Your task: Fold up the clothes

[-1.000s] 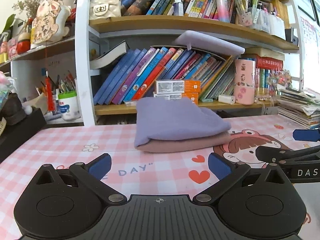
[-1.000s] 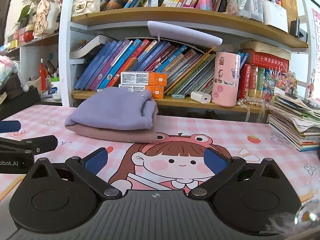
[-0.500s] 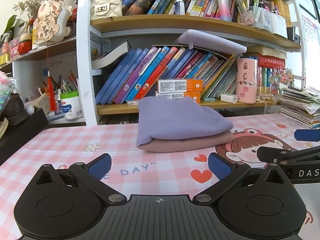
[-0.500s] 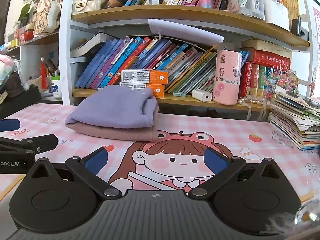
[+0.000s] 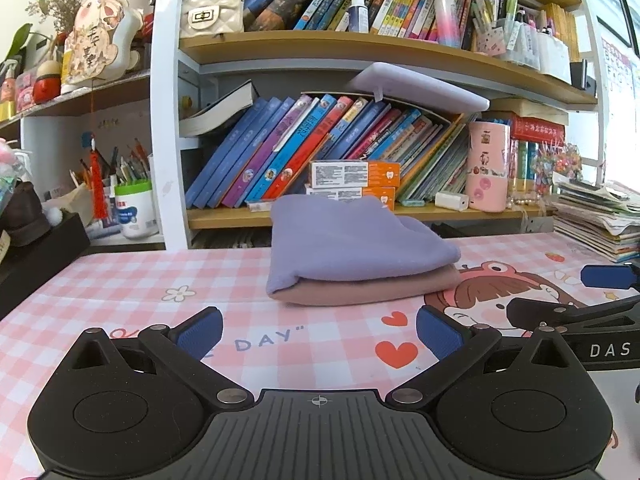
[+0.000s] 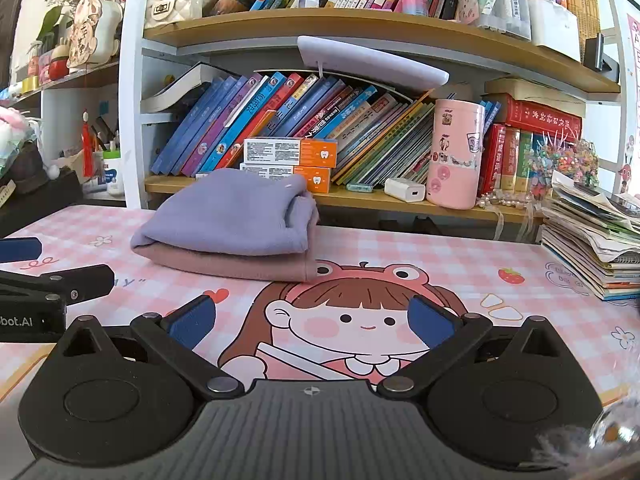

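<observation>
Clothes, a purple garment [image 5: 352, 240] stacked on a pink garment [image 5: 372, 288], sit folded at twelve o'clock; left gripper [image 5: 318, 330] and right gripper [image 6: 310, 320], wide open, empty, have barely drifted. Folding looks finished.

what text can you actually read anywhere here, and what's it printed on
"DAY"" on the pink checked table mat.
"DAS" on the right gripper body, cut off by the frame edge.
"bot.AI" on the left gripper body, start cut off.
Book spines, orange boxes and the round hanging sign: print there, too small to read.
</observation>
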`<move>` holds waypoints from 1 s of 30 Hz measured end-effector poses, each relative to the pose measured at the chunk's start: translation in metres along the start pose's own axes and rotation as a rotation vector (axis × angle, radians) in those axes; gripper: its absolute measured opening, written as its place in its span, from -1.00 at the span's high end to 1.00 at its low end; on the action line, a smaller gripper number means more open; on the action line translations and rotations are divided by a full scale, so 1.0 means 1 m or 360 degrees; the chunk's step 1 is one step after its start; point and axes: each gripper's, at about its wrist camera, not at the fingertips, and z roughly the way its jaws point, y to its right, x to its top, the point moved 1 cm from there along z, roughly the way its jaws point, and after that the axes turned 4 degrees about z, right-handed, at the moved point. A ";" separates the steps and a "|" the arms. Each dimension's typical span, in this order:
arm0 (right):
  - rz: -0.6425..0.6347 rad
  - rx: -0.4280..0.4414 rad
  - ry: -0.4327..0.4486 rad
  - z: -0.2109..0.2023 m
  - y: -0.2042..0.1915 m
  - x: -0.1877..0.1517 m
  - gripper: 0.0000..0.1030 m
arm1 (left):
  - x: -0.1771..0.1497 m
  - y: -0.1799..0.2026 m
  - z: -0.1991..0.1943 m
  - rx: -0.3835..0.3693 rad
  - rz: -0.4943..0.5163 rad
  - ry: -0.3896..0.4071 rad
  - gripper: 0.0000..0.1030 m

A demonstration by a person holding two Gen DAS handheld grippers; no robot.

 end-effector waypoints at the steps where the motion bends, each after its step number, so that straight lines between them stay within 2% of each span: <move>1: 0.0000 0.0000 -0.0001 0.000 0.000 0.000 -1.00 | 0.000 0.000 0.000 0.0000 0.0000 -0.0001 -1.00; 10: 0.0005 0.0001 -0.0003 0.001 0.001 0.000 -1.00 | 0.000 -0.003 0.001 -0.0008 -0.0036 -0.0015 -1.00; 18: 0.0005 0.0002 -0.0011 0.002 0.001 0.000 -1.00 | 0.000 -0.003 0.006 0.0040 -0.0037 -0.0071 -1.00; 30: 0.0000 0.0004 -0.0016 0.002 0.000 -0.001 -1.00 | 0.000 -0.003 0.005 0.0004 -0.0027 -0.0059 -1.00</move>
